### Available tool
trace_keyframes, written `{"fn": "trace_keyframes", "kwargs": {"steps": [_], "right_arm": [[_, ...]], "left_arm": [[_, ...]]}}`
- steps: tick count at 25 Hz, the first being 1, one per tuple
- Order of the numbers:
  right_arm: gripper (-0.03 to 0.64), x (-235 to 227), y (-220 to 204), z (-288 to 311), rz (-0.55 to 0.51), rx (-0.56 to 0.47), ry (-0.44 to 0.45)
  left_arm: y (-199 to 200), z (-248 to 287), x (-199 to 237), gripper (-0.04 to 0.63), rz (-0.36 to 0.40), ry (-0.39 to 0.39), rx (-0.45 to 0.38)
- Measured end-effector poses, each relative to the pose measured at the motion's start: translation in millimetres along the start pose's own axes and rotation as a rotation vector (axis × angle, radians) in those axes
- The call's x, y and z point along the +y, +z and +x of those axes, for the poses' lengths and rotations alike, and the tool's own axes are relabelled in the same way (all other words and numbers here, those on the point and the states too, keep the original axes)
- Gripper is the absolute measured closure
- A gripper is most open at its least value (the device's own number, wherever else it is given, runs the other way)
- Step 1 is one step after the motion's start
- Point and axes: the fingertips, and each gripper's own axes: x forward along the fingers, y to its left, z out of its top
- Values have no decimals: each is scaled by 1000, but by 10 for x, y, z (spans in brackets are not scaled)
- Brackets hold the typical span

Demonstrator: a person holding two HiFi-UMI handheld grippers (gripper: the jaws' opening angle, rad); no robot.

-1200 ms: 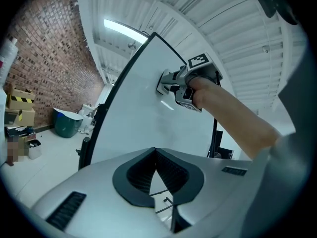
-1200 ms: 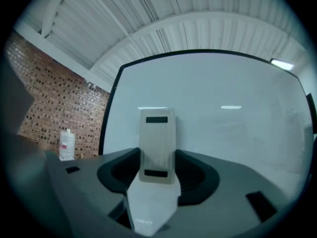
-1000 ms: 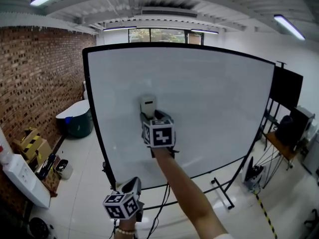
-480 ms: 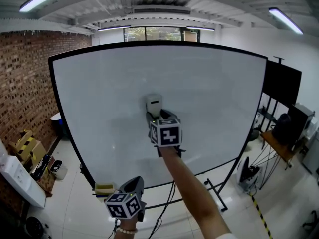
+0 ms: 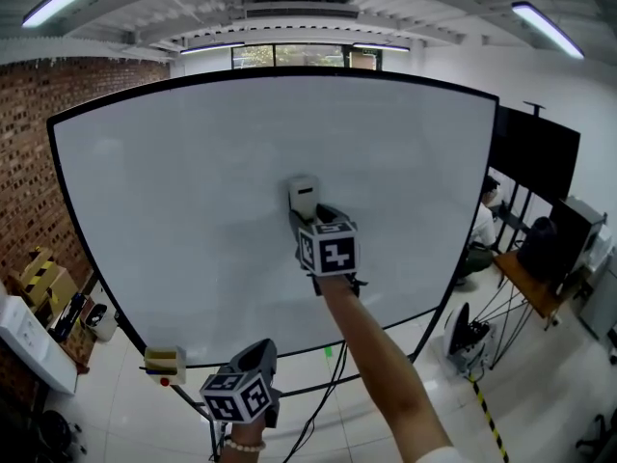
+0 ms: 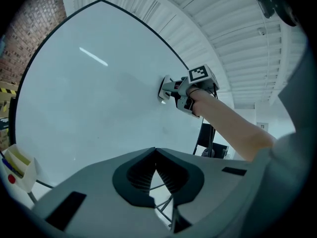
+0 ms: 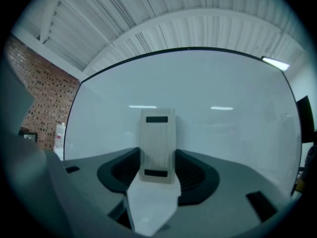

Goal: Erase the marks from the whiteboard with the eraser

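Note:
The whiteboard (image 5: 193, 191) stands upright on a black frame, and I see no marks on its white face. My right gripper (image 5: 308, 218) reaches out at arm's length, shut on the pale grey eraser (image 5: 304, 197), which is pressed flat to the board near its middle. In the right gripper view the eraser (image 7: 157, 143) stands upright between the jaws against the whiteboard (image 7: 228, 128). My left gripper (image 5: 253, 360) hangs low below the board, shut and empty. The left gripper view shows the eraser (image 6: 163, 89) on the whiteboard (image 6: 89, 98), with the right gripper (image 6: 171, 87) behind it.
A small tray (image 5: 164, 363) with a yellowish item hangs at the board's lower left corner. A brick wall (image 5: 24, 191) and boxes (image 5: 43, 283) lie to the left. A seated person (image 5: 479, 225), a dark screen (image 5: 535, 152) and a desk (image 5: 525, 287) are to the right.
The view has swung so more of the board's left side, its corner tray and the seated person show. The right gripper with the eraser sits slightly further right and lower in the frame.

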Motion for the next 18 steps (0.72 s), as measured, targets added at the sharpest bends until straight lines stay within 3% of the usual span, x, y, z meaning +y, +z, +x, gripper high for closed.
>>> {"fn": "trace_keyframes", "kwargs": {"steps": [8, 18], "right_arm": [[368, -880, -73, -126, -1, 2, -46], [368, -2103, -155, -387, 16, -12, -88]], "left_arm": [[-263, 458, -443, 606, 12, -27, 83], [-458, 1399, -1221, 606, 2, -196, 91]]}}
